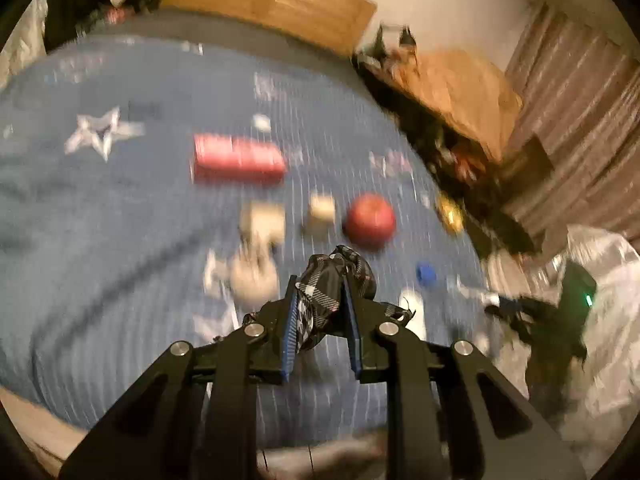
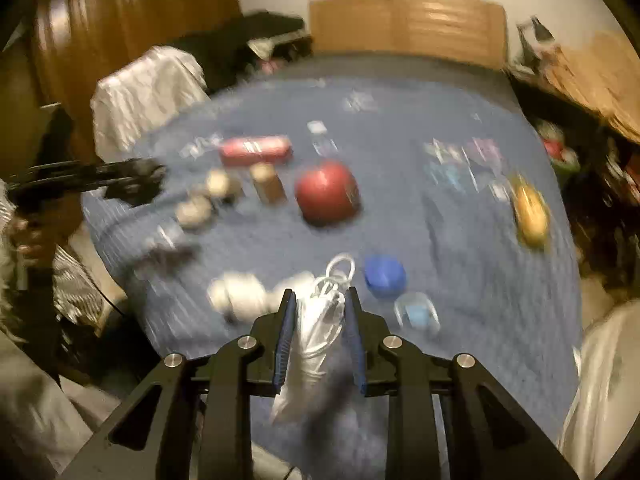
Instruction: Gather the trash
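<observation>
In the left wrist view my left gripper (image 1: 320,280) is shut on a crumpled dark plaid wrapper (image 1: 332,284), held above the blue bedspread (image 1: 120,240). My right gripper (image 2: 320,293) is shut on a white plastic bag with a looped drawstring (image 2: 320,332). On the bedspread lie blurred crumpled white paper (image 2: 236,296), a blue cap (image 2: 385,276) and a clear lid (image 2: 418,314). The left gripper (image 2: 140,182) also shows in the right wrist view at the far left, blurred. At the right of the left wrist view, the right gripper (image 1: 496,304) sits against pale plastic (image 1: 608,272).
On the bed also lie a red apple (image 2: 328,192), a pink box (image 2: 256,150), a brown jar (image 2: 270,184), a yellow item (image 2: 530,212) and flat packets (image 2: 464,160). A wooden headboard (image 2: 408,20) stands behind, and a cluttered shelf (image 1: 452,120) runs along the right side.
</observation>
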### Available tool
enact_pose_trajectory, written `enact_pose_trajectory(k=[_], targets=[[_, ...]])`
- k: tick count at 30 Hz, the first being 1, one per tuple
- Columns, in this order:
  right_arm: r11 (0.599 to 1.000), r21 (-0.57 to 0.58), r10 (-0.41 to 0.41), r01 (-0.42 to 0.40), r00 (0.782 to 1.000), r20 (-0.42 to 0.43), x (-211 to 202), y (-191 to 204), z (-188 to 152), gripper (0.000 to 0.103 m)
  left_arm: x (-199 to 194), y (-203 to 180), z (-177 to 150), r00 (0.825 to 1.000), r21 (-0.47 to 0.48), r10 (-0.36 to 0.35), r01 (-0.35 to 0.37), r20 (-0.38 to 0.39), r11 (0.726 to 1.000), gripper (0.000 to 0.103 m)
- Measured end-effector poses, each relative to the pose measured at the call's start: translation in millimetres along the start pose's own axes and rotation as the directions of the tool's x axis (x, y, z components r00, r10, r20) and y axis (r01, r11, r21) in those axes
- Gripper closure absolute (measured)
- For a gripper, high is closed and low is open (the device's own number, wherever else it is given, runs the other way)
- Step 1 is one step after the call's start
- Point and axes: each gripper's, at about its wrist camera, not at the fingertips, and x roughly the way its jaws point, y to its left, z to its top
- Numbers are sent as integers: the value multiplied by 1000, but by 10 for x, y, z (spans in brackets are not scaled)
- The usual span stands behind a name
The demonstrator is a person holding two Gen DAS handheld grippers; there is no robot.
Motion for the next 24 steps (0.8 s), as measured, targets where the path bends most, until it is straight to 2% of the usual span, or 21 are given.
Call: enact_pose_trajectory(k=[3, 6, 7, 9, 11, 13, 14, 17, 21, 24], targets=[[999, 0, -43, 43, 999, -25, 217, -17, -160, 77, 287, -8, -310, 995, 29, 51, -49, -89, 998, 84], [998, 26, -49, 50, 999, -18, 448, -58, -240, 77, 613, 18, -440, 985, 62, 134, -128, -112, 990, 83], [998, 33, -51, 52, 998, -22, 531, -41, -270, 76, 668, 39, -453, 985, 67, 148, -142, -94, 988, 81], [998, 39, -55, 56, 998, -18, 654, -41, -341, 71, 731, 87, -455, 982, 56, 186, -184, -34, 981, 72], [997, 47, -67, 66, 998, 7, 644, -34, -354, 60, 768, 165, -435, 982, 14, 189, -189, 2, 982, 69], [994, 67, -90, 86, 994, 60, 555, -30, -332, 39, 774, 205, -437, 978, -3, 207, -207, 30, 978, 60], [993, 77, -92, 85, 991, 93, 471, -41, -343, 36, 767, 211, -449, 975, -6, 217, -217, 40, 976, 56], [993, 94, -84, 73, 989, 124, 280, -34, -415, 30, 696, 217, -481, 977, -13, 204, -203, 64, 979, 53], [993, 99, -80, 69, 991, 105, 182, 63, -591, 27, 574, 203, -560, 979, -8, 183, -183, 92, 983, 39], [991, 116, -76, 66, 994, 79, 214, 141, -746, 27, 476, 217, -640, 982, -14, 160, -159, 102, 987, 33]])
